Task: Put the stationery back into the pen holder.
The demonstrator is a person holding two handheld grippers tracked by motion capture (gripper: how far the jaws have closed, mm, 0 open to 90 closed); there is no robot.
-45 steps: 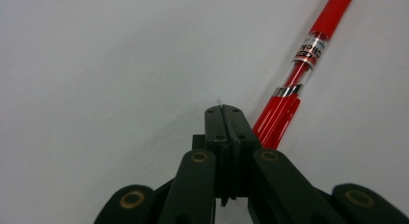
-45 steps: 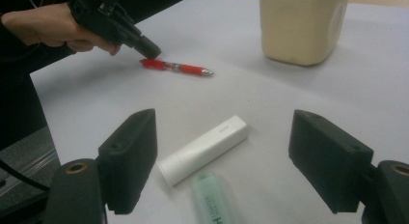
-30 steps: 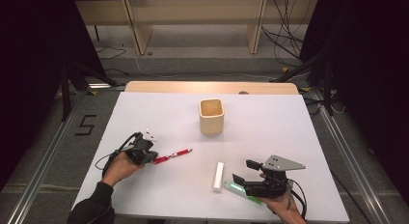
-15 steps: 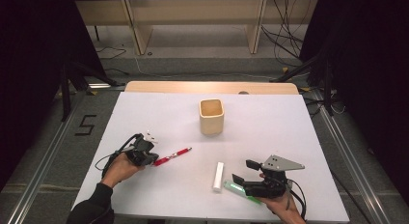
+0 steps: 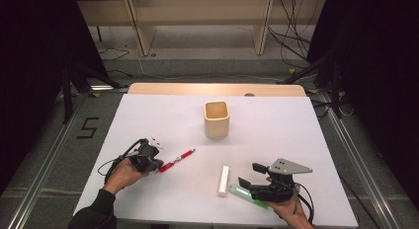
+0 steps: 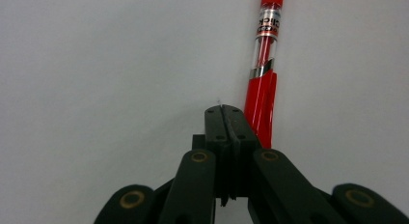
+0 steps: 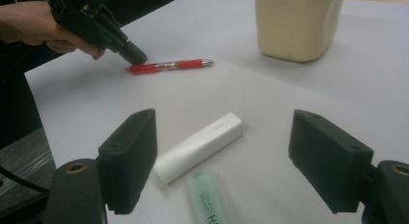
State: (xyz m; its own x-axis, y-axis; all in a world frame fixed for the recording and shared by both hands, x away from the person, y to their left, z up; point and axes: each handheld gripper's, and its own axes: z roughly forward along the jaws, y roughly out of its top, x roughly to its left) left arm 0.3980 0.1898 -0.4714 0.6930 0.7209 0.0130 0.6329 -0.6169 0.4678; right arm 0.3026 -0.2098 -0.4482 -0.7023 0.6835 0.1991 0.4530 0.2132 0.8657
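Resting beside the red pen (image 6: 263,89), your left gripper (image 6: 225,110) is pressed together, empty; your right gripper (image 7: 224,156) stands spread over the green highlighter (image 7: 208,200).

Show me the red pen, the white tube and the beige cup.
red pen (image 5: 177,160), high view, mid-barrel.
white tube (image 7: 200,146), right gripper view, middle of body.
beige cup (image 5: 217,124), high view, front wall.

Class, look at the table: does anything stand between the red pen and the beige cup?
Nothing visible does. The red pen lies beside the shut left gripper, and bare table runs from it to the beige cup.
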